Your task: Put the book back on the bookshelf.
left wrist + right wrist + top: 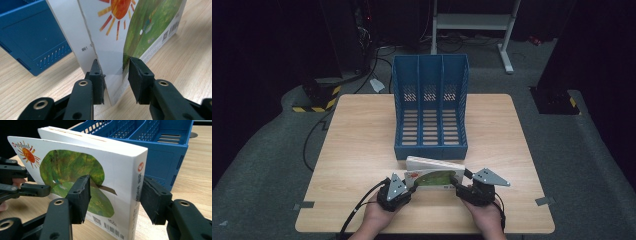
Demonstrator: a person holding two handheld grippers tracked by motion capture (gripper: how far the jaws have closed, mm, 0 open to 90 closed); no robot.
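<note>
From the high view, a wooden table (362, 150) carries a blue three-slot file holder (430, 102) that stands at the middle of the far half. Just in front of the holder, toward the near edge, a picture book (434, 175) is held standing on its edge, tilted, between two hand-held grippers. The left gripper (404, 186) meets the book's left end and the right gripper (462, 186) meets its right end. A person's hands come in from the near edge.

In the left gripper view, the left gripper (113, 75) has its two black jaws on either side of the book's (130, 30) lower corner; one jaw presses the white side, and the other sits at the green cover, clamping it. The blue file holder (27, 37) stands just behind.

In the right gripper view, the right gripper (113, 197) clasps the book (75, 170) near its spine, one jaw on the cover, the other on the back. The file holder (160, 152) stands behind, and the left gripper (47, 190) shows at the book's far end.
</note>
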